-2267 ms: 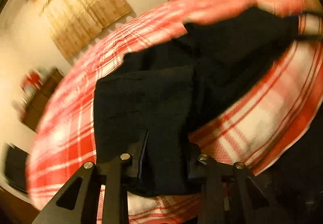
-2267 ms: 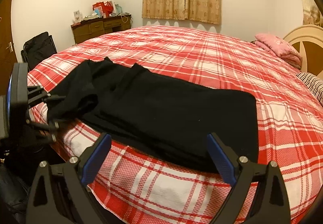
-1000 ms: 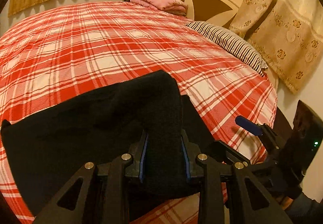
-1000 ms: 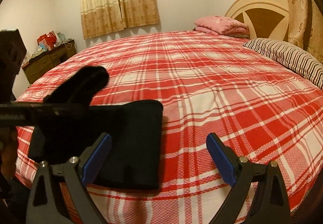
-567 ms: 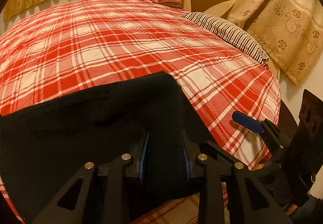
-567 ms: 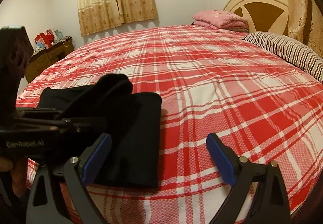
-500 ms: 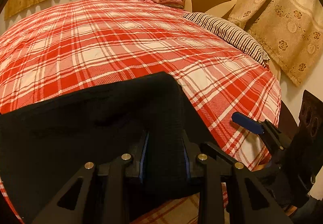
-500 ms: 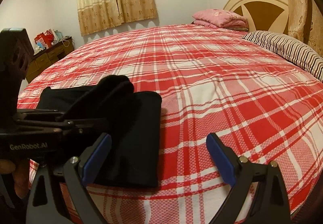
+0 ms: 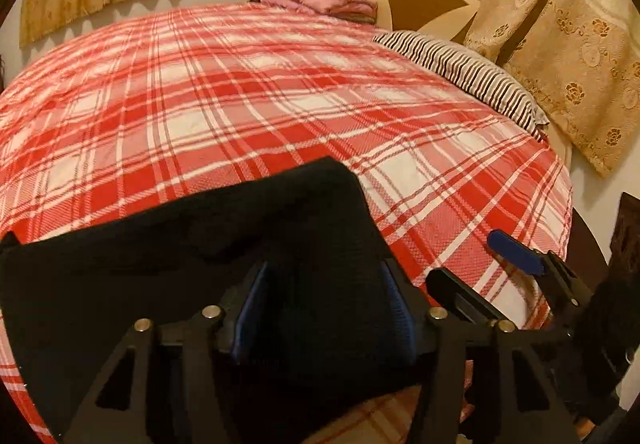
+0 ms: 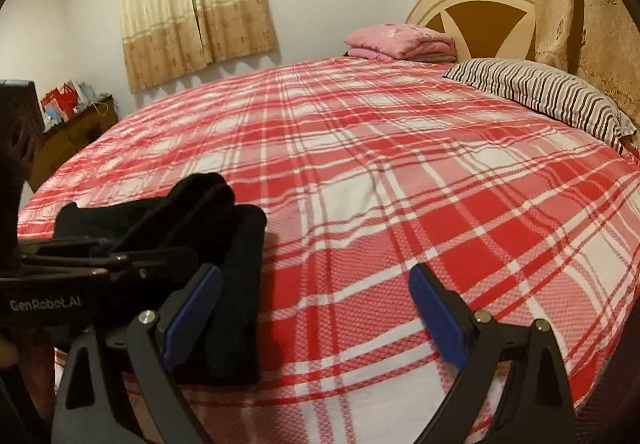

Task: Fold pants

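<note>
Count: one pair of black pants (image 9: 168,276), two grippers, two curtains, one striped pillow (image 10: 544,100), one stack of folded pink bedding (image 10: 400,40), one plaid bedspread (image 10: 400,184).
Left gripper (image 9: 324,308): jaws have just been opening; a raised fold of the pants sits between the blue pads, which now stand a little apart from the cloth on the left side. Whether the right pad touches the cloth I cannot tell.
Right gripper (image 10: 316,308): jaws spread wide, nothing between them, only bedspread beneath.
Pants, from the left gripper: folded, spread out ahead and to its left, with the folded end bunched up directly between the fingers.
Pants, from the right gripper: ahead and to its left, just beside the left finger, lying at the near edge of the bed.
In the way: the left gripper's black frame crosses the right wrist view and covers part of the pants.
Around: headboard (image 10: 476,12) far ahead of the right gripper, with the pillow and pink bedding before it; a wooden dresser (image 10: 68,140) far left.
</note>
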The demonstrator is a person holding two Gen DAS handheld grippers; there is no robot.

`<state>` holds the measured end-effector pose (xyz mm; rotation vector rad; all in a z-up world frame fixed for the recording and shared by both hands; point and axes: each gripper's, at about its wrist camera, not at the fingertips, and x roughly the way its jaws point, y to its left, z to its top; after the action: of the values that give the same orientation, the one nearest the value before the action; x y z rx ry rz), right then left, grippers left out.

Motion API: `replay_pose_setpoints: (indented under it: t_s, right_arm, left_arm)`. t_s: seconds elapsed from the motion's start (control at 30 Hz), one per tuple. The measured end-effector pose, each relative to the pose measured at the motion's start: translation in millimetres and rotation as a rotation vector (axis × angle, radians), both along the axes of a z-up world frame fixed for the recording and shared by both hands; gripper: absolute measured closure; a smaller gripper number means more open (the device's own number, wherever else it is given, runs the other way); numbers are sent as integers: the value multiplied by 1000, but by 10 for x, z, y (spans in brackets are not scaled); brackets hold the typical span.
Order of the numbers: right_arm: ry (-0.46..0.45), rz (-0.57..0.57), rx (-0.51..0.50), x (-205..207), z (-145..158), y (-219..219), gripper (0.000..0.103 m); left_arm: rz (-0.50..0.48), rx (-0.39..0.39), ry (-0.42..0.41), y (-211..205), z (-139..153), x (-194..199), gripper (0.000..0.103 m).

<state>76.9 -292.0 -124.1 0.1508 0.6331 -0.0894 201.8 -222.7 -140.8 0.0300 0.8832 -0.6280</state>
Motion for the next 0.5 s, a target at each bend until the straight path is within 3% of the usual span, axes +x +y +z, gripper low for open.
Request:
replay_pose_setpoints:
  t_s: [0.1, 0.23, 0.37, 0.5]
  right_arm:
    - [-10, -8, -8, -12, 20, -21, 5]
    - [-42, -64, 17, -50, 67, -150, 5]
    - [-73, -94, 131, -71, 91, -290, 4]
    - [-54, -40, 142, -15, 93, -124, 4]
  left_arm:
    - [11, 20, -65, 47, 119, -75, 35]
    - [19, 57, -156, 119, 258, -184, 31]
    - [45, 74, -176, 229, 289, -191, 30]
    - [73, 83, -188, 378, 282, -175, 30]
